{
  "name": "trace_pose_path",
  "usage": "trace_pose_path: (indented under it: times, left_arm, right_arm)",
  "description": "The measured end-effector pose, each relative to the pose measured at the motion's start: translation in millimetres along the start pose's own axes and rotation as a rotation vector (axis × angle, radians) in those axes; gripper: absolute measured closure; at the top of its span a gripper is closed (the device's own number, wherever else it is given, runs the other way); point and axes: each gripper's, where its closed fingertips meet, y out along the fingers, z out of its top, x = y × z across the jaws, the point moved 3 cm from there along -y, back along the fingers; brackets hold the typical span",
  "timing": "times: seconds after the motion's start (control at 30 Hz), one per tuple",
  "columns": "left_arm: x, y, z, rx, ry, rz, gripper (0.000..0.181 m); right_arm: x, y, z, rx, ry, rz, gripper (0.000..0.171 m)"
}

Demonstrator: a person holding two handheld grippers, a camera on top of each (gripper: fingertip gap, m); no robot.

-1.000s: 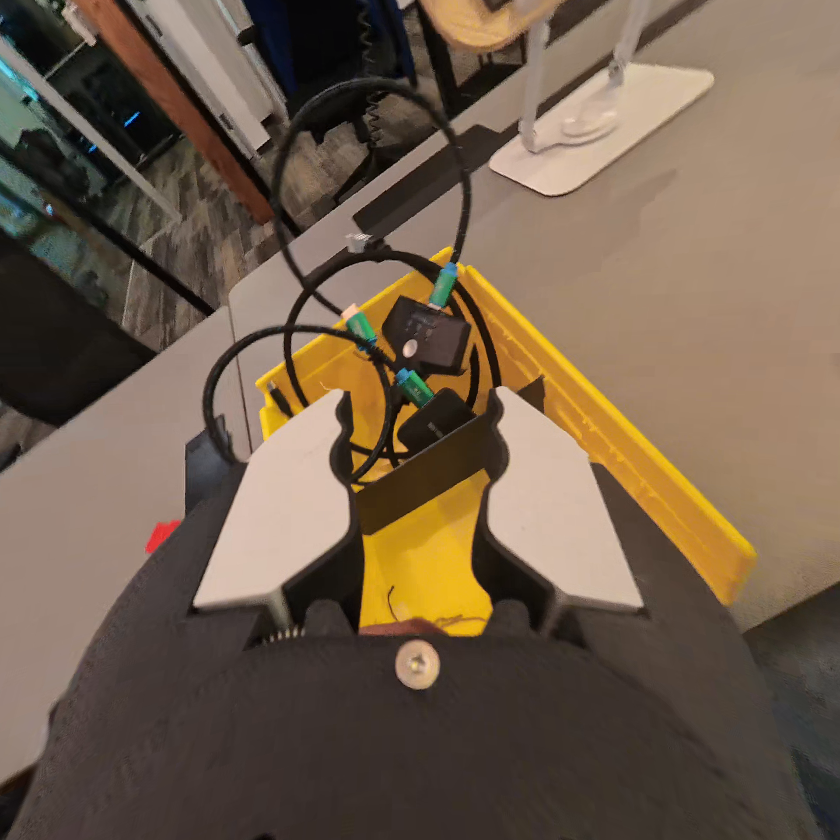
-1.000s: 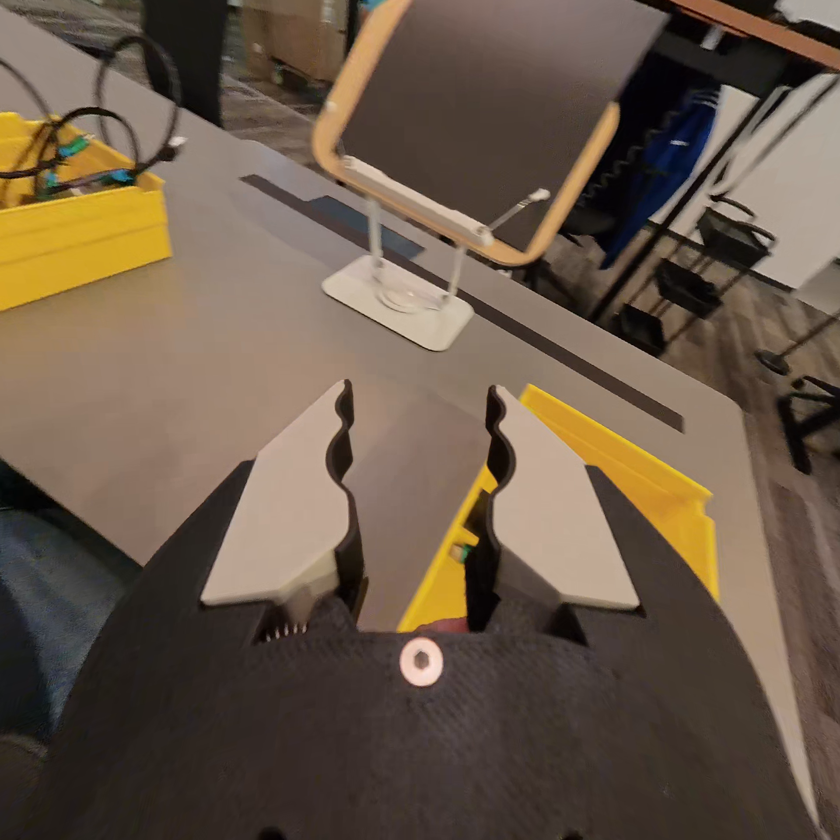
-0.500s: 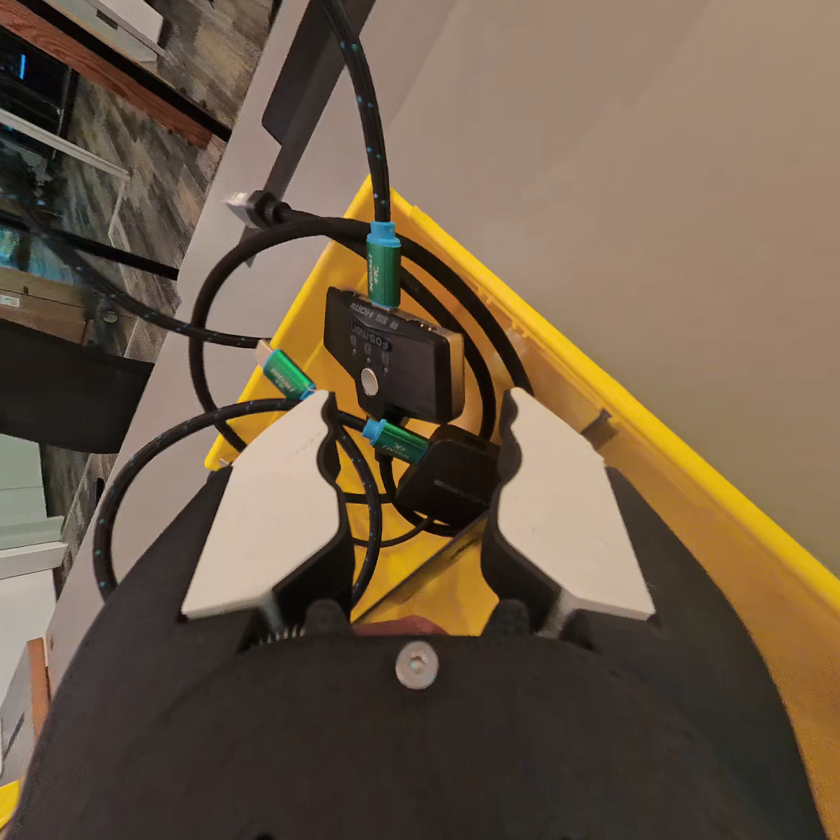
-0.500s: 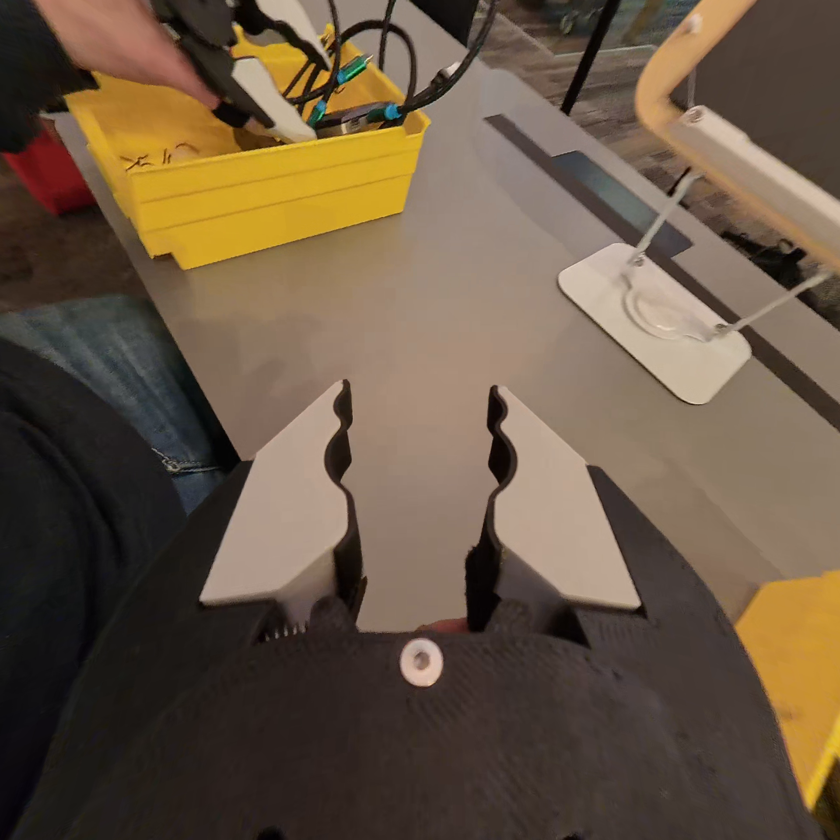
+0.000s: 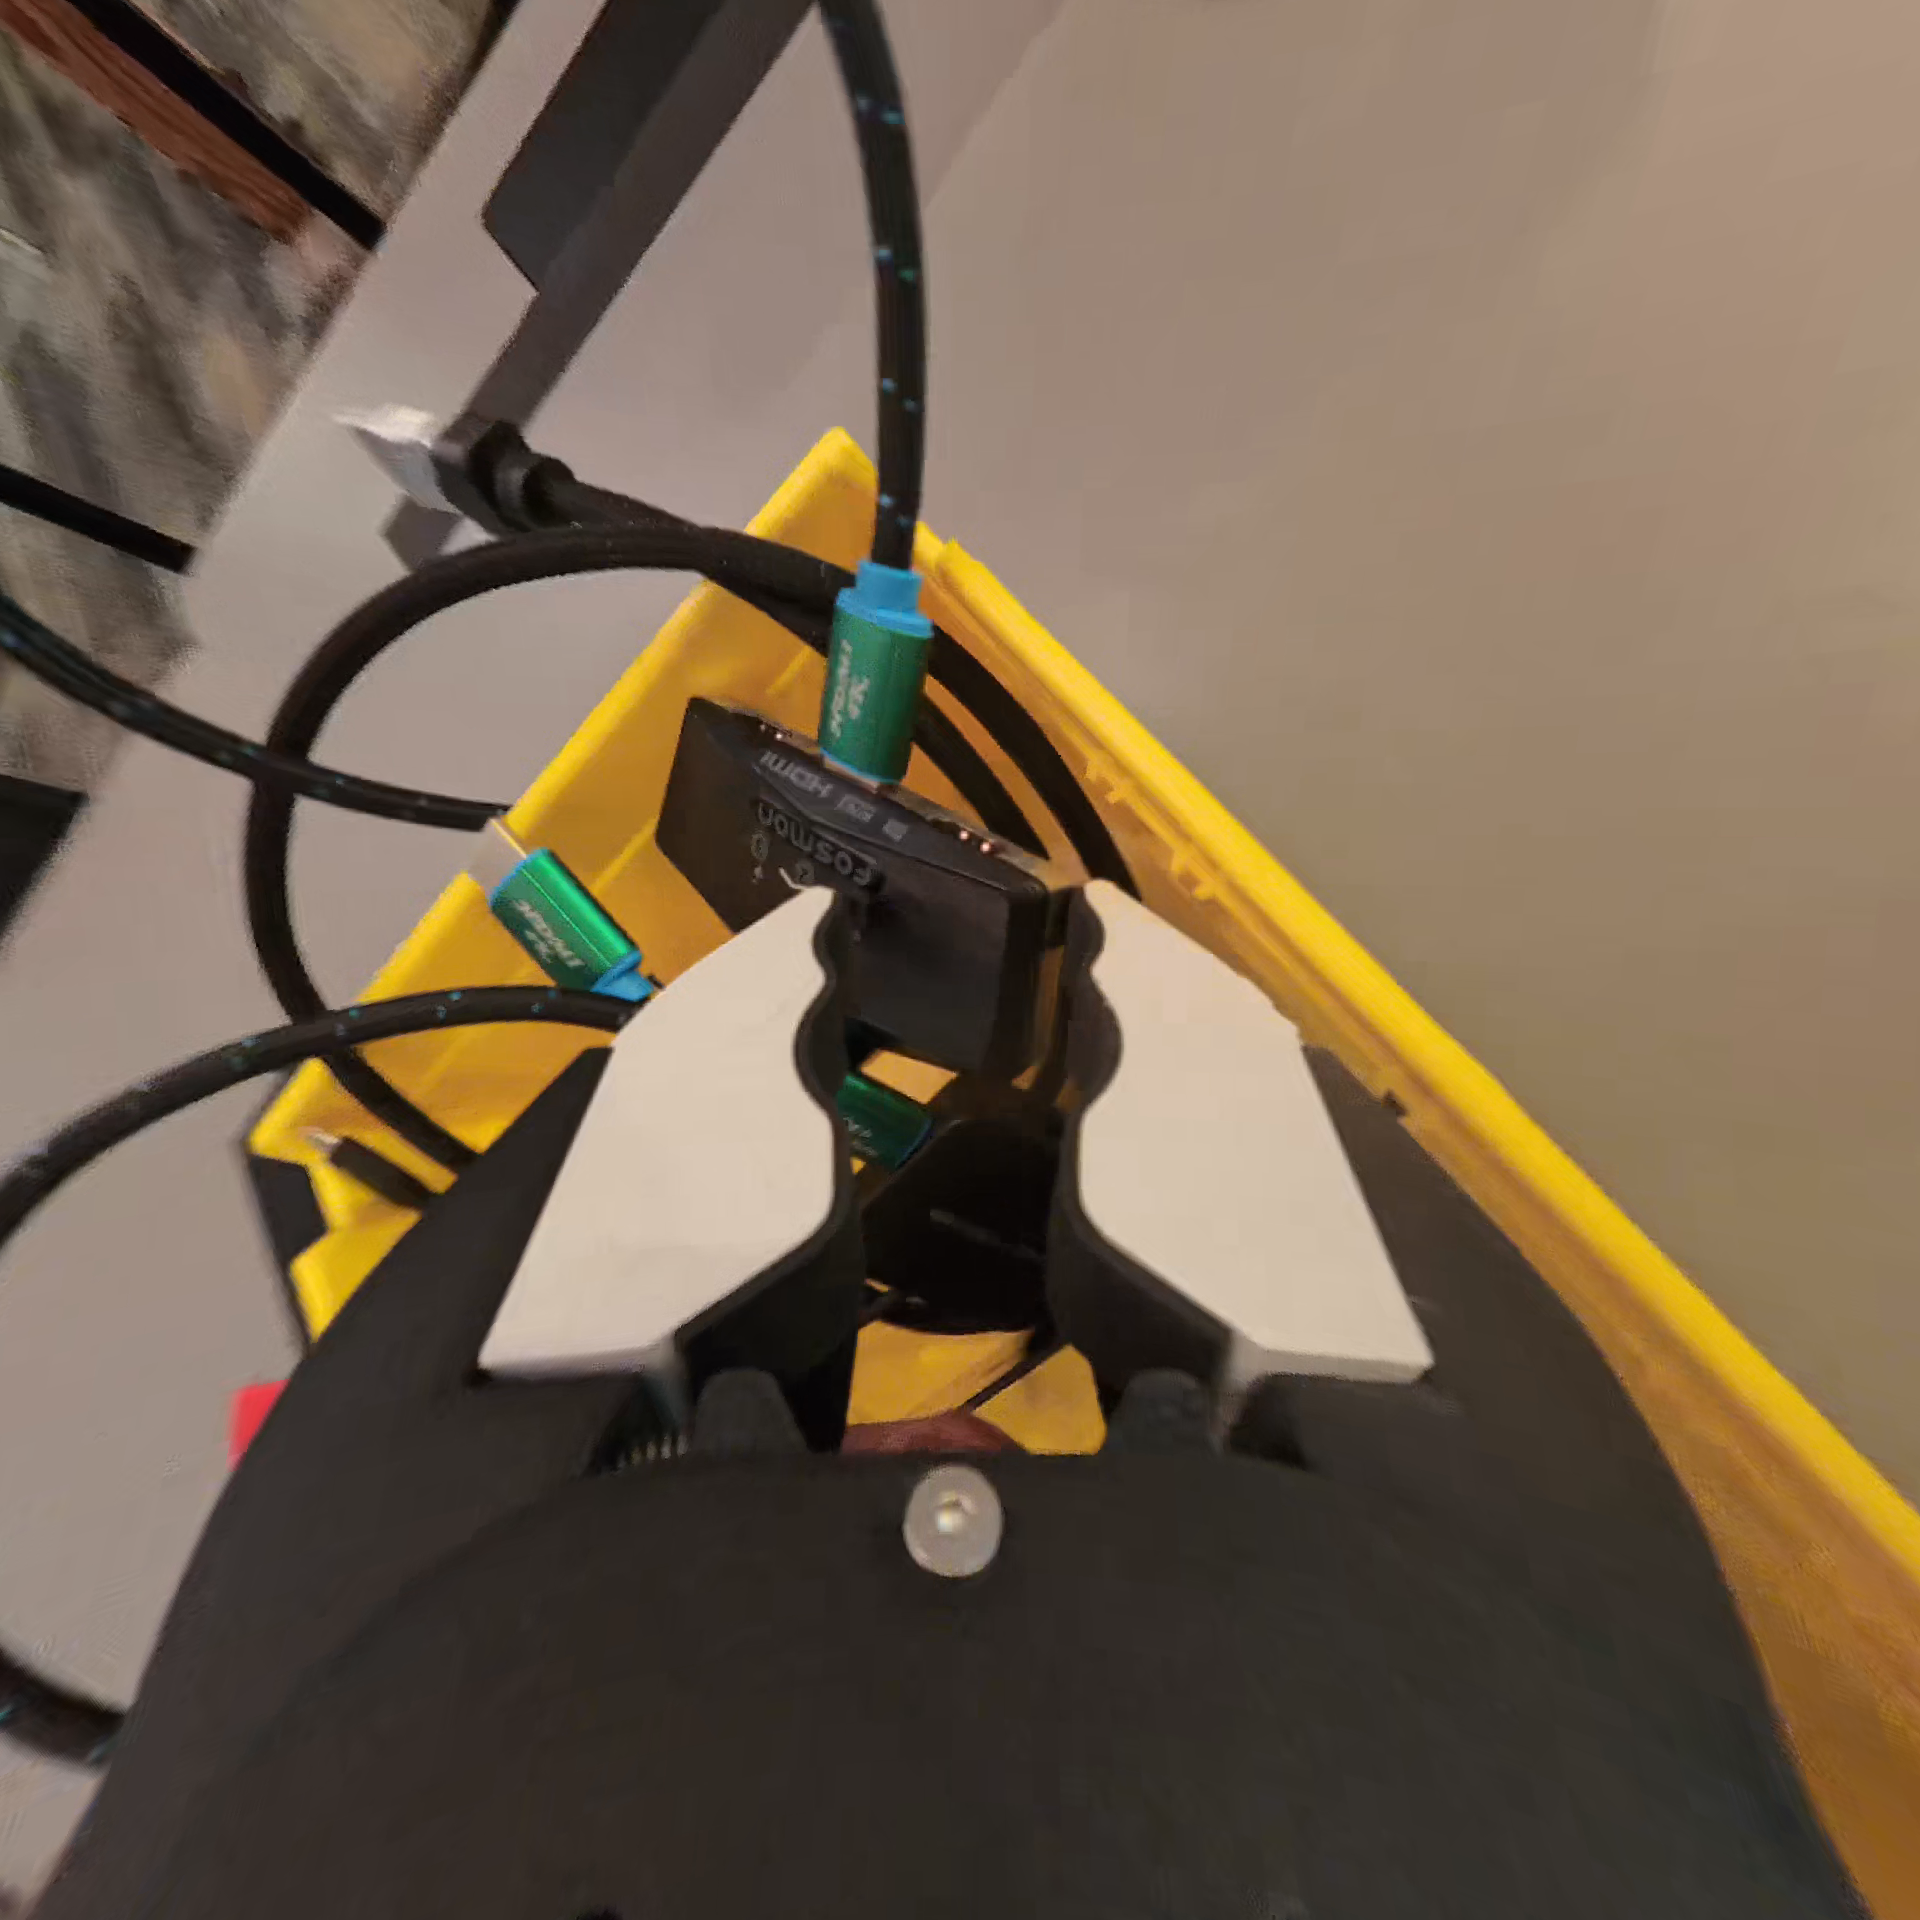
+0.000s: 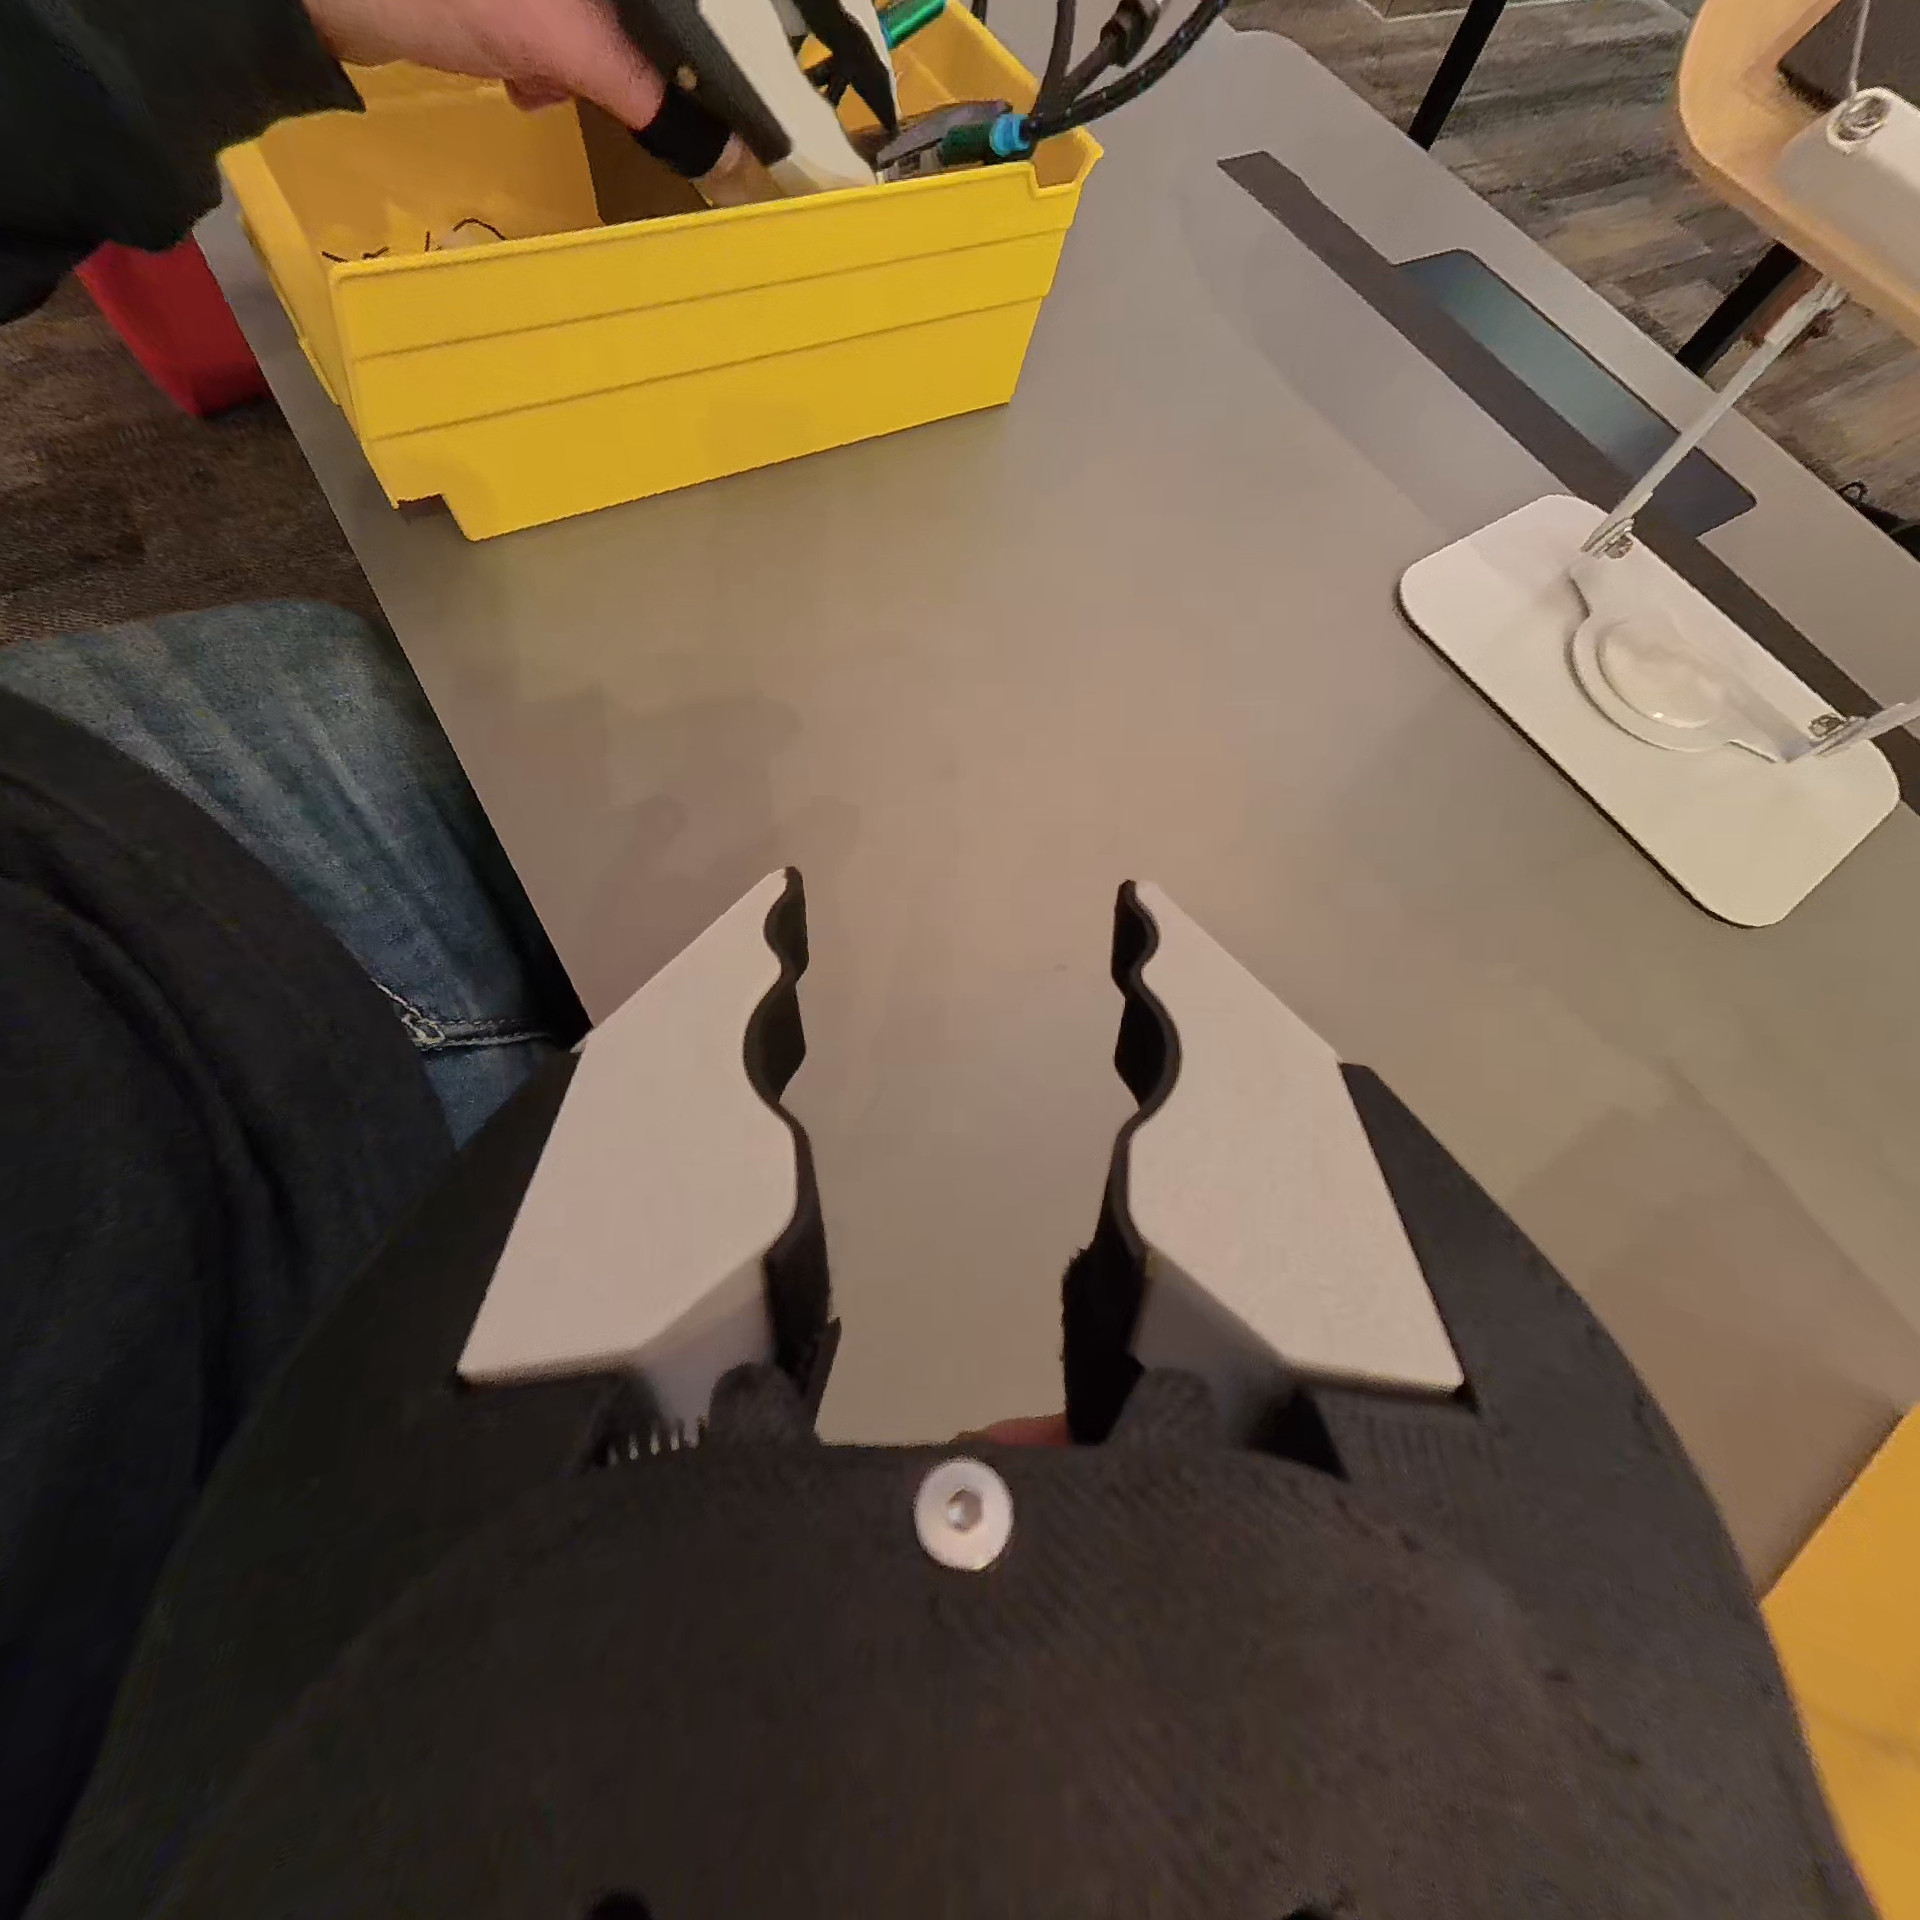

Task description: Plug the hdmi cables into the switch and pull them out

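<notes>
A yellow bin (image 6: 686, 343) sat near the far corner of the grey surface (image 6: 1039, 675). A white stand base (image 6: 1662, 727) rested well apart to its right. A red box (image 6: 171, 322) lay on the carpet (image 6: 135, 509) beside the surface.

The left gripper (image 5: 956, 914), a black textured body with two pale grey wavy-edged fingers (image 5: 717, 1101), pointed steeply downward with its jaws parted and their tips flanking a dark block, contact unclear. A bare hand (image 6: 488, 42) in a dark sleeve gripped it from behind. The matching black-and-grey right gripper (image 6: 961, 894) hovered level, well apart from the left, jaws spread wide and holding nothing.
</notes>
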Motion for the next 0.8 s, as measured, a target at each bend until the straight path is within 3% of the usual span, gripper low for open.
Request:
trace_pose_path:
  times: [0.13,0.3,0.4,0.47,0.8]
  left_arm:
    - [-7,2,-3,-0.010,-0.054,-0.021,0.139]
    - [-15,3,-2,-0.049,0.012,0.104,0.112]
    - [-13,8,-4,-0.073,0.041,0.093,0.119]
    - [-8,11,-4,-0.083,0.065,0.079,0.134]
    - [-22,-3,1,-0.044,0.048,0.149,0.156]
  right_arm:
    - [-2,3,-2,-0.008,-0.004,0.008,0.114]
    - [-5,6,-4,-0.018,-0.005,0.017,0.114]
    - [-6,8,-6,-0.024,-0.009,0.021,0.114]
    - [-7,9,-6,-0.027,-0.009,0.025,0.114]
    - [-6,10,-10,-0.028,0.002,0.033,0.115]
